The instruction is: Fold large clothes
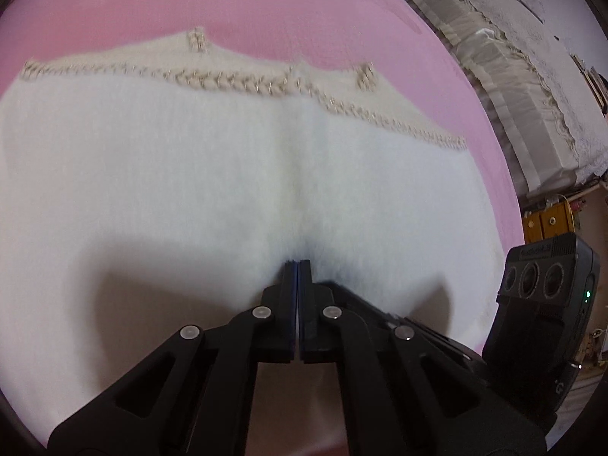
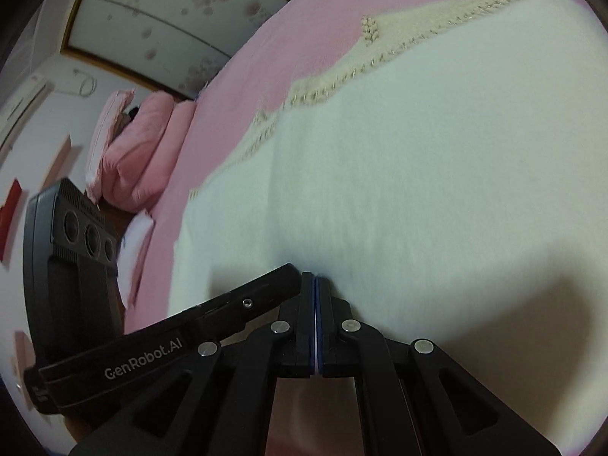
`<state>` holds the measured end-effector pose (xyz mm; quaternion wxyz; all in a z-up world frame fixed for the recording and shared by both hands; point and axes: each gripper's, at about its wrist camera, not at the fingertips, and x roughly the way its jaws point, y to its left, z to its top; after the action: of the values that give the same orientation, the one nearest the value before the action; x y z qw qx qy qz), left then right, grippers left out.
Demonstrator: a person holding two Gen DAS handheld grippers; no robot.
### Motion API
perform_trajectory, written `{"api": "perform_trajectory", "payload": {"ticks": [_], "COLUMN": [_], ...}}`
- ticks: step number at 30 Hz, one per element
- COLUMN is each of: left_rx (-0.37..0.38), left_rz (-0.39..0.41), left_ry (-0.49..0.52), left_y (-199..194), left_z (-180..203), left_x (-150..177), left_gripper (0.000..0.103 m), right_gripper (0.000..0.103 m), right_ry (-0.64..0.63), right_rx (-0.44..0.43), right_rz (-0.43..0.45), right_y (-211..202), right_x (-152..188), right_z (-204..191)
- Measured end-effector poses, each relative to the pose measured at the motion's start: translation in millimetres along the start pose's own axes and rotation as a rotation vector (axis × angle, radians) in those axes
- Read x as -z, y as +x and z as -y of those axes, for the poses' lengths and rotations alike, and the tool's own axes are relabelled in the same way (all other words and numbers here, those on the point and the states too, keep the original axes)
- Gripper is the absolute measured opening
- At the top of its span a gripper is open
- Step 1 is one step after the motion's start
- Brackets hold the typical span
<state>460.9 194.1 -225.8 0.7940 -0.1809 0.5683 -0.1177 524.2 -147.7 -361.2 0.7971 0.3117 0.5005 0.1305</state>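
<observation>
A large white fluffy garment (image 1: 190,174) with a beige braided trim (image 1: 235,83) along its far edge lies spread on a pink bed (image 1: 288,11). My left gripper (image 1: 298,266) is shut, its tips pressed against the white cloth near its middle crease. In the right wrist view the same garment (image 2: 418,159) fills the frame on the pink bed (image 2: 304,26). My right gripper (image 2: 315,277) is shut with its tips at the cloth. The left gripper (image 2: 266,285) lies just to its left, tips almost touching. Whether either pinches cloth is hidden.
Folded pale bedding with lace (image 1: 513,87) lies beyond the bed's right edge, above yellow furniture (image 1: 547,224). The right gripper's body (image 1: 547,288) shows at right. Pink pillows (image 2: 140,152) are stacked at the bed's left, before a flower-patterned wardrobe (image 2: 182,3).
</observation>
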Motion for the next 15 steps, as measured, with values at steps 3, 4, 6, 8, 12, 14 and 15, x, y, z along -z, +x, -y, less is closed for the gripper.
{"api": "perform_trajectory", "payload": {"ticks": [3,4,6,8,12,14,15], "left_rx": [0.035,0.037,0.009,-0.011,-0.046,-0.037,-0.023], "left_rz": [0.032,0.044,0.059,0.068,0.089,0.107,0.108], "left_ry": [-0.034,-0.047,-0.048,-0.038,-0.005,-0.005,-0.018], "left_y": [13.5,18.8,35.4,54.8,77.5,81.3,83.4], "left_z": [-10.6,-14.1,-14.7,-14.5,-12.7,-14.3,-16.4], "left_x": [-29.3,-40.1,-61.3,-78.9,-91.3,-91.4,-92.8], "left_gripper": [0.000,0.000,0.000,0.000,0.000,0.000,0.000], "right_gripper": [0.000,0.000,0.000,0.000,0.000,0.000,0.000], "right_ry": [-0.053,-0.091,-0.139,-0.193,-0.259,-0.217,-0.202], "right_rx": [-0.009,0.019,0.066,0.080,0.108,0.060,0.037], "right_rz": [0.026,0.043,0.044,0.032,0.026,0.025,0.028], "right_y": [26.8,31.3,46.1,67.2,94.1,96.1,92.5], "right_x": [-39.4,-51.1,-76.1,-93.9,-110.0,-117.7,-117.4], "right_z": [-6.3,-8.0,-15.2,-18.2,-18.5,-6.9,0.3]}}
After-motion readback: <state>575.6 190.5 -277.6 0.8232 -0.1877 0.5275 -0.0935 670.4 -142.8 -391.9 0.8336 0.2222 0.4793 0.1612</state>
